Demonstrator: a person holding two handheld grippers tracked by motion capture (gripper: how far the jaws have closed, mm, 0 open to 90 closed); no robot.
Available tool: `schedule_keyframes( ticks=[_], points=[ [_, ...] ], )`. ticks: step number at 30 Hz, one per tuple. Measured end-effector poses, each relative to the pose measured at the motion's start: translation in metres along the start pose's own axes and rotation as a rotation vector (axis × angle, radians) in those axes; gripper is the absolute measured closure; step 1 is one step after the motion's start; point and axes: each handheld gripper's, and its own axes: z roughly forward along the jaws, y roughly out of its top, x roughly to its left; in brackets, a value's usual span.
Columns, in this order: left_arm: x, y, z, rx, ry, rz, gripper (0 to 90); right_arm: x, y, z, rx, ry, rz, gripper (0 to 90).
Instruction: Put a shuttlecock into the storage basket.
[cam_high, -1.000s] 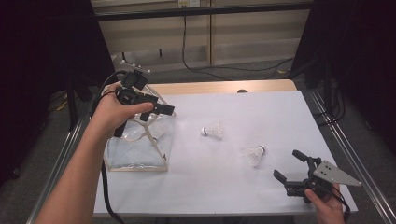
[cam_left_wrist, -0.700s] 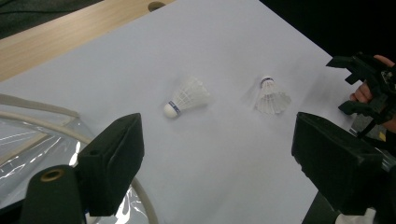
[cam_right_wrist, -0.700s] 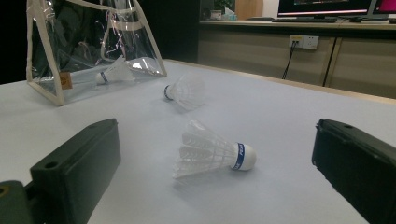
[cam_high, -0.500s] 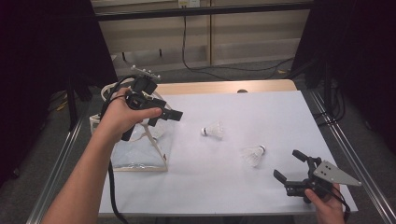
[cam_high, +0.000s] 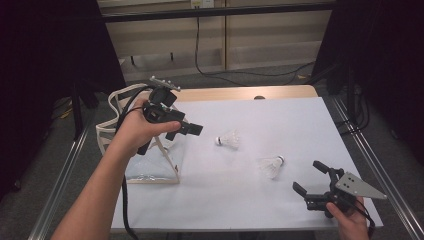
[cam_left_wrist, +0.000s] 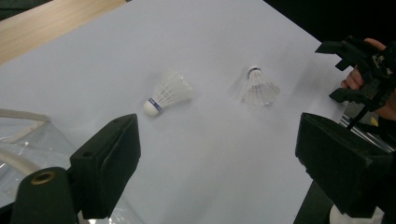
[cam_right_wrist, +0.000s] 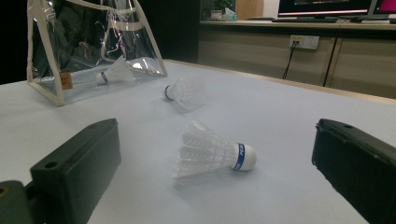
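Above bag (cam_high: 150, 165) | left claw (cam_high: 192, 129) open, empty | two shuttlecocks (cam_high: 229, 139) on table (cam_high: 280, 115)

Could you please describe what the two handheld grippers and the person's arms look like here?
Both are black, with two blocky jaws each. The left gripper trails a black cable. The right gripper carries a grey three-cornered plate with small dark holes. The forearms are bare, with no sleeves in sight.

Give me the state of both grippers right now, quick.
Left gripper: open, holding nothing, above the clear plastic bag with cream trim.
Right gripper: open, holding nothing, low over the white table, near a white feathered shuttlecock.
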Motion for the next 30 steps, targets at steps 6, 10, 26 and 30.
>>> schedule_keyframes(
  ticks=[6, 10, 26, 30],
  points=[
    [-0.004, 0.000, 0.007, 0.001, -0.013, 0.013, 13.5, 0.000, 0.000, 0.000, 0.000, 0.000, 0.000, 1.1],
    [-0.007, 0.000, 0.012, -0.002, -0.025, 0.019, 13.3, 0.000, 0.000, 0.000, 0.000, 0.000, -0.001, 1.1],
    [-0.015, -0.004, 0.032, 0.003, -0.056, 0.038, 12.1, 0.000, 0.000, 0.000, 0.000, 0.000, -0.002, 1.2],
    [-0.017, -0.004, 0.036, 0.000, -0.062, 0.051, 11.5, 0.001, 0.000, 0.000, 0.001, 0.003, 0.002, 1.2]
  ],
)
